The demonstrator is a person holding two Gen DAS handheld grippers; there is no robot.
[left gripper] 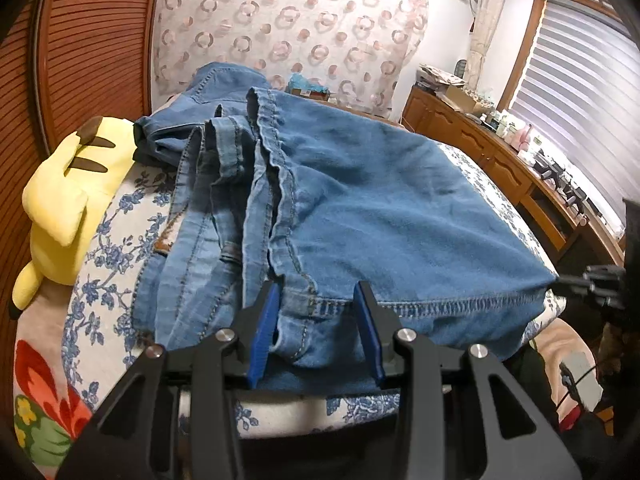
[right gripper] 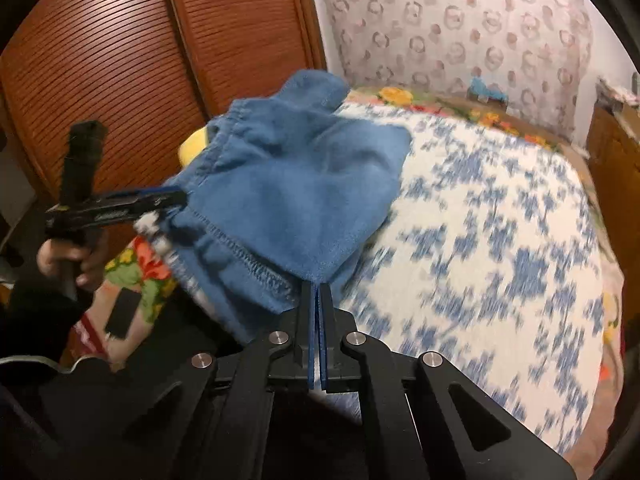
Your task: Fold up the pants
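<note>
You are pinching the hem corner of the pants in your right gripper, its jaws pressed together on the denim. Your left gripper is straddling the hem near the inseam with its blue pads parted; whether they are pressing on the cloth is unclear. The pants are lying bunched on the flowered bed, beside the yellow plush toy. Keep both hem points level and taut, so the 2 legs lie aligned before folding.

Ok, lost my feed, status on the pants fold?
Right gripper shut on pants corner. Left gripper holds hem, jaws part open. Yellow plush beside pile.
</note>
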